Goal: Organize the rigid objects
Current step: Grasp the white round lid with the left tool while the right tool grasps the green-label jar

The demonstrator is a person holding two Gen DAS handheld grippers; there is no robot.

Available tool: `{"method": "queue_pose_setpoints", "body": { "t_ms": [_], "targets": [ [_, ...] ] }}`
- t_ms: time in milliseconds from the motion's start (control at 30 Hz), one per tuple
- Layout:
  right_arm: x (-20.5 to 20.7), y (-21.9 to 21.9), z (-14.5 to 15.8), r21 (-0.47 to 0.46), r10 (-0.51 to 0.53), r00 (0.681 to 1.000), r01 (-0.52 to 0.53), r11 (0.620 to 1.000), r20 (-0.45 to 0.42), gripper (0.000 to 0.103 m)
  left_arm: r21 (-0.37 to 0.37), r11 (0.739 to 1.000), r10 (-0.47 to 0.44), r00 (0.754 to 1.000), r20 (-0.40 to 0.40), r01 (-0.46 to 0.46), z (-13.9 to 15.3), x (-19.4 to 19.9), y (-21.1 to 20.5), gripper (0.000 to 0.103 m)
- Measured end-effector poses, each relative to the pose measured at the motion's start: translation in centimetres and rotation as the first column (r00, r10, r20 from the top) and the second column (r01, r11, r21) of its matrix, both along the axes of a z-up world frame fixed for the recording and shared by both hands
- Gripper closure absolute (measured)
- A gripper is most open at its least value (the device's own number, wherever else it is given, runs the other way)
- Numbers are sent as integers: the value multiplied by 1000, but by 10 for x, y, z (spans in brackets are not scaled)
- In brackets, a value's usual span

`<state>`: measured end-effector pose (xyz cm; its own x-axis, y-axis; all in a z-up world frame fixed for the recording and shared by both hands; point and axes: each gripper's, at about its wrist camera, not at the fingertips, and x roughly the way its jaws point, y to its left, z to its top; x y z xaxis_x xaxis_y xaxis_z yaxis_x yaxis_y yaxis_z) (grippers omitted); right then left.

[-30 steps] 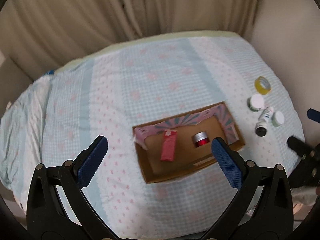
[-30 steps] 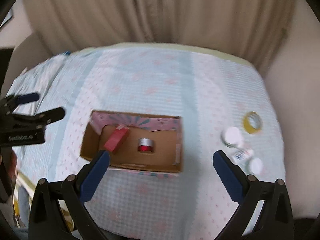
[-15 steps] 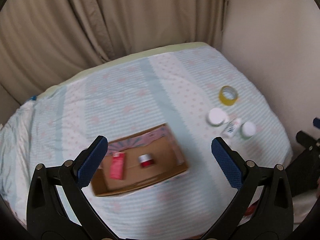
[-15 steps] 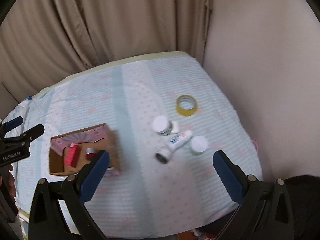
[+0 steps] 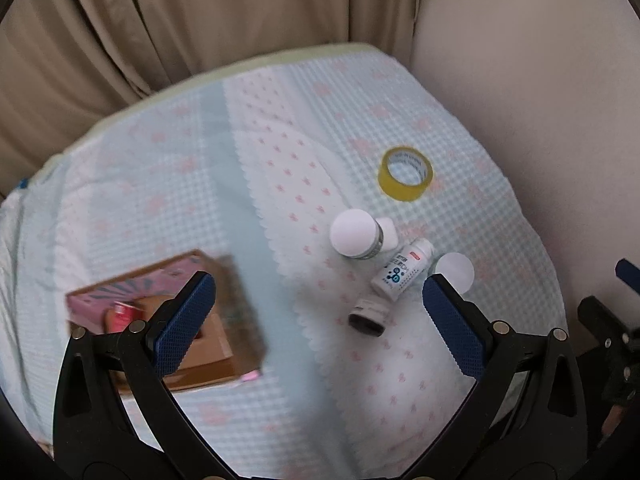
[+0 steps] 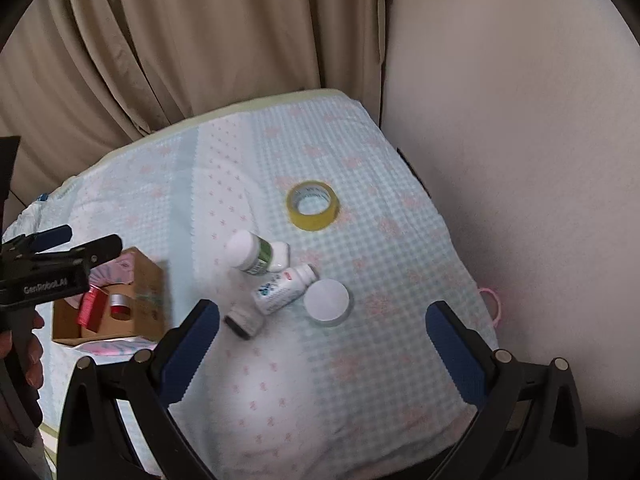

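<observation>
A small cluster lies on the checked cloth: a yellow tape roll [image 6: 313,206], a white-capped jar with a green label [image 6: 250,254], a white bottle [image 6: 280,290] on its side with a dark cap, and a low white-lidded jar [image 6: 326,302]. My right gripper [image 6: 322,312] hovers open above the cluster. To the left, a cardboard box [image 6: 148,292] holds a red carton [image 6: 89,306] and a red jar [image 6: 120,306]. My left gripper [image 5: 316,292] is open above the cloth between the box [image 5: 224,344] and the bottle [image 5: 402,274].
The cloth-covered bed [image 6: 360,380] ends at beige curtains [image 6: 200,40] behind and a plain wall [image 6: 520,160] on the right. A pink ring [image 6: 494,304] lies at the bed's right edge. A hand [image 6: 28,352] holds the left gripper [image 6: 80,244].
Both views have swung right, from the cardboard box toward the bottles and tape, and drawn closer to them. Both grippers stay open and hold nothing.
</observation>
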<state>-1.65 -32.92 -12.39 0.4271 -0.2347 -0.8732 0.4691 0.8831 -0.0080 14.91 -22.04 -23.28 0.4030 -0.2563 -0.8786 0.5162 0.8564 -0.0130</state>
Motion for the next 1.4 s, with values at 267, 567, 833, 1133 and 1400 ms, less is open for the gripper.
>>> {"method": "queue_pose_setpoints", "body": {
  "t_ms": [267,567,833,1133,1400],
  "targets": [
    [1,-37,-90,32,-65,998,64,997,11,0,-23,999,20,997,-68,-22,-120,35,-45,0],
    [22,-46,-190,41,-61,998,61,997,-3,0,7,999,-35,997,-66,35,-207,69,-70,0],
    [42,-44,-237,27,-12,999,13,1000,-35,5,-15,996,-86,996,-23,86,-222,79,-88,3],
    [55,-49,-254,53,19,997,-15,998,-73,33,-89,991,-101,993,-67,95,-222,88,-95,23],
    [58,-50,-251,62,9,997,-5,998,-77,34,-104,991,-96,994,-54,90,-216,86,-91,29]
  ]
}}
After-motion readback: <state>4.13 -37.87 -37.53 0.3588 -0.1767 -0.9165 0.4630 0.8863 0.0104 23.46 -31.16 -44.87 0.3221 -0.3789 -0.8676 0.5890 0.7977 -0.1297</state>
